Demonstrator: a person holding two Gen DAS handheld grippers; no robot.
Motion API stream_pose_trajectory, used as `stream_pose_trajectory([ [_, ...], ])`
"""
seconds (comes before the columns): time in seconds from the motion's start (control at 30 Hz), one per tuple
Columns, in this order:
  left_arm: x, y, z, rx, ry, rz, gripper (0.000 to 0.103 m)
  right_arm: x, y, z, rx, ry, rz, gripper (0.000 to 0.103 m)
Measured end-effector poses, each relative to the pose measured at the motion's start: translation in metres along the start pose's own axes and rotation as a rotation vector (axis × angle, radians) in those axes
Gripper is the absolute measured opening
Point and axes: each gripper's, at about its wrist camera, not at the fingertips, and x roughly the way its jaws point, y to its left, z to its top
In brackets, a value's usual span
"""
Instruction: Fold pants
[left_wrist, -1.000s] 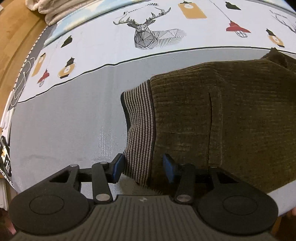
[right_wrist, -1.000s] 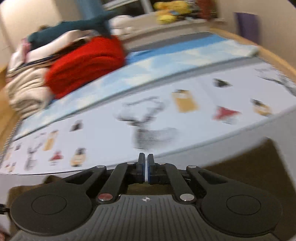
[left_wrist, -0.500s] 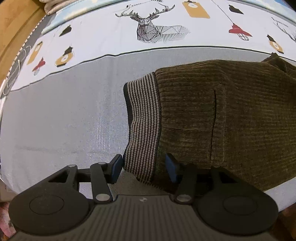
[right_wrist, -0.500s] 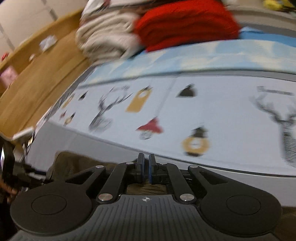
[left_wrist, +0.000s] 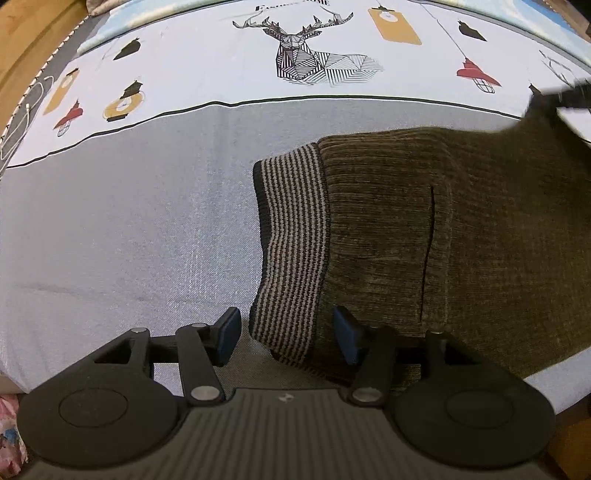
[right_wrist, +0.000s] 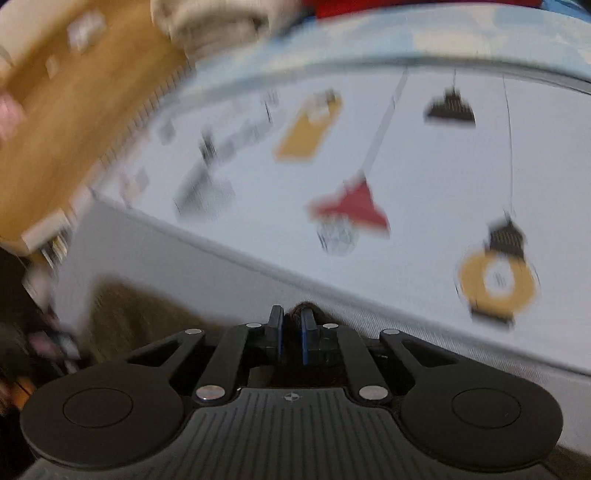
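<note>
Pants (left_wrist: 424, 236) of olive-brown ribbed fabric lie flat on the grey band of the printed bedsheet (left_wrist: 129, 229), with the striped waistband (left_wrist: 291, 240) at their left end. The left gripper (left_wrist: 286, 332) sits low at the near corner of that waistband, fingers spread wide, one on each side of the striped edge, and not yet closed on it. The right gripper (right_wrist: 291, 325) pinches a small tuft of the dark fabric between nearly closed fingers; that view is heavily blurred, so which part of the garment it holds cannot be told.

Judged step: securing the waistband corner for a fold. To do it well, the left fingers should close on the full thickness of the band rather than on the top layer alone. Both ends should then be lifted level, so that the cloth stays taut. Uneven tension would likely skew the fold line and wrinkle the ribbed cloth.
</note>
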Motion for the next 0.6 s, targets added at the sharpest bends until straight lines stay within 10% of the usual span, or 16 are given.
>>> stream_pose_trajectory([
  [0.43, -0.010, 0.000, 0.001, -0.033, -0.023, 0.013, 0.062, -0.060, -0.027, 0.010, 0.024, -0.188, -0.200, 0.014],
  [0.6, -0.030, 0.017, 0.008, -0.145, -0.125, 0.041, 0.062, -0.077, -0.030, -0.012, -0.156, -0.024, -0.125, 0.035],
])
